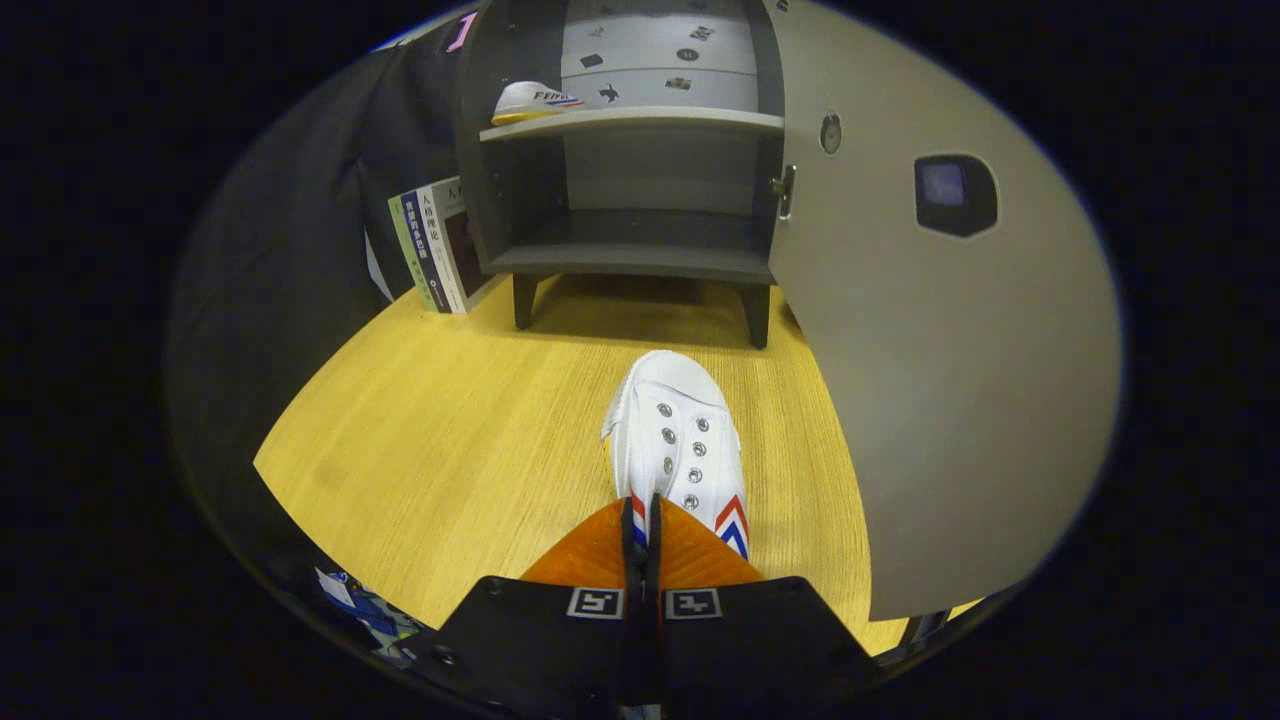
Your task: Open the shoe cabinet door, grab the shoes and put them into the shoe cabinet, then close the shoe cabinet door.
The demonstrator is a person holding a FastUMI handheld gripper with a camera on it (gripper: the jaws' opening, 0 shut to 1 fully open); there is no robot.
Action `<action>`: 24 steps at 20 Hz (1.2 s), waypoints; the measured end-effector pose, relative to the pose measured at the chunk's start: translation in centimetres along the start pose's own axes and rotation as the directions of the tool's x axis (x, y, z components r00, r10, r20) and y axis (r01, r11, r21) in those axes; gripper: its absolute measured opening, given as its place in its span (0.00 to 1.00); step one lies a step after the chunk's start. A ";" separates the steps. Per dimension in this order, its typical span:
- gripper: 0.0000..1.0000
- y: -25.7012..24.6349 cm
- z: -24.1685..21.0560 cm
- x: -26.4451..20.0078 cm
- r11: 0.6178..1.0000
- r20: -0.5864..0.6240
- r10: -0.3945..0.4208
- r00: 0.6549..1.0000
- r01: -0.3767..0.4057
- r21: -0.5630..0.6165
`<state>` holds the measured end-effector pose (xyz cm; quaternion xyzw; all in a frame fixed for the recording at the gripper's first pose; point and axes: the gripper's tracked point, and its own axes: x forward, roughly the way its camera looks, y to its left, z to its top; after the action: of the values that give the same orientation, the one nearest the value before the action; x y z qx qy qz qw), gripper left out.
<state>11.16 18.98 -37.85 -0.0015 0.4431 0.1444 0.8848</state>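
Note:
A white sneaker (pixel 680 440) with metal eyelets and red-and-blue stripes points toward the cabinet, its heel end caught between my fingers. My gripper (pixel 641 520) is shut on the shoe's rim, with the fingers pressed nearly together. Whether the shoe rests on the wooden floor or hangs just above it, I cannot tell. Ahead stands the grey shoe cabinet (pixel 630 250), its door (pixel 940 380) swung wide open to the right of the shoe. A second white shoe (pixel 532 101) lies on the cabinet's upper shelf at its left side. The lower shelf is bare.
Several books (pixel 432 250) lean against the cabinet's left wall. The cabinet stands on short legs (pixel 523 300) above the wooden floor (pixel 450 440). The open door runs close along the right of the shoe.

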 end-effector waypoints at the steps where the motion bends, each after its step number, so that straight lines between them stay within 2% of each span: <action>1: 0.01 0.2 1.4 -0.3 1.000 0.021 0.004 1.000 -0.004 0.004; 9: 0.01 2.1 11.4 -2.2 0.999 0.163 0.045 0.986 -0.041 -0.027; 24: 0.01 4.0 28.7 -1.9 0.998 0.377 0.066 0.924 -0.055 -0.041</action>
<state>31.51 26.04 -18.43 0.0272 0.2619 0.1758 0.9486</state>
